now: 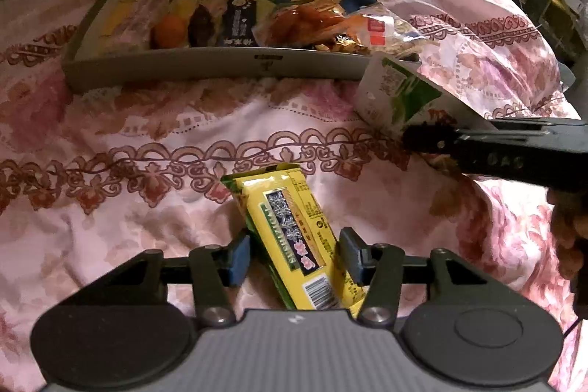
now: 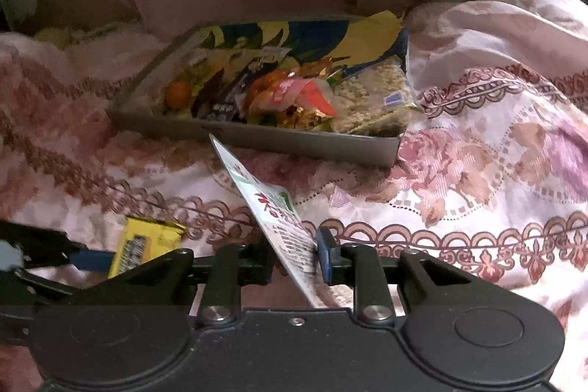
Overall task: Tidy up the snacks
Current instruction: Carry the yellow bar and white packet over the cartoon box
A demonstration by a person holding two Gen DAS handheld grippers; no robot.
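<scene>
Tray (image 1: 205, 67): a shallow grey tray lay on the pink floral bedspread (image 1: 154, 120), at about 12 o'clock from both grippers and well apart from them. Its inside showed a blue and yellow print.
Tray contents, left end: a round orange fruit (image 1: 169, 31) sat beside a dark brown item (image 1: 200, 24) and a tall dark packet with white lettering (image 1: 237, 21).
Tray contents, middle: an orange-red glossy packet (image 1: 305, 21) lay among gold-coloured wrappers.
Tray contents, right end: a clear bag of pale, crumbly pieces (image 2: 371, 98) reached to the tray's right wall and hung over its corner.
Left gripper (image 1: 294, 256): its blue pads stood on either side of a yellow snack packet (image 1: 294, 237), which carried a barcode and a flowered label. The left pad touched the packet's edge, so it seemed held, though the right pad's contact was hard to judge.
Yellow snack packet, place: on or just above the bedspread, at 6 o'clock from the tray and outside it.
Right gripper (image 2: 294, 256): pinching a flat white and green packet (image 2: 279, 219) edge-on, tilted, its far corner pointing toward the tray's near wall at about 11 o'clock.
White and green packet, place: outside the tray, near its front wall; in the left wrist view it appeared at 2 o'clock.
</scene>
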